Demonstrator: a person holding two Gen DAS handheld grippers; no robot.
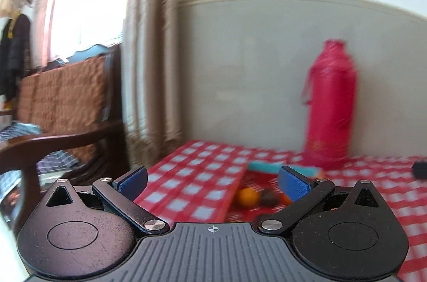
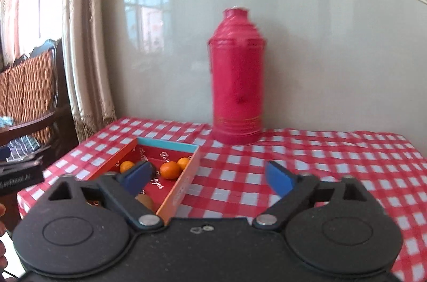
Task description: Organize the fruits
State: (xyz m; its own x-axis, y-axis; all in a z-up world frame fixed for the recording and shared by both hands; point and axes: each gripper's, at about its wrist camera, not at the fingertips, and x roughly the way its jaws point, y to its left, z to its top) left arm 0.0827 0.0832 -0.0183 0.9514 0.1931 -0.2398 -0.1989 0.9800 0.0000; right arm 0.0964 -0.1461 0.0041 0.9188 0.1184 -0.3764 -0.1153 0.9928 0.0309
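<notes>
An open red box (image 2: 186, 180) with orange sides and a teal far rim lies on the checked tablecloth. It holds several small oranges (image 2: 170, 169) and a brown fruit (image 2: 145, 199) near its front. In the left wrist view the box (image 1: 234, 191) is blurred, with an orange (image 1: 248, 197) and a dark fruit (image 1: 268, 198) inside. My left gripper (image 1: 212, 181) is open and empty, above the box's near end. My right gripper (image 2: 210, 175) is open and empty, just right of the box.
A tall red thermos (image 2: 236, 79) stands at the back of the table against the wall; it also shows in the left wrist view (image 1: 331, 105). A wooden chair (image 1: 66, 121) with cloth stands left of the table. A curtain (image 1: 152, 47) hangs at the back left.
</notes>
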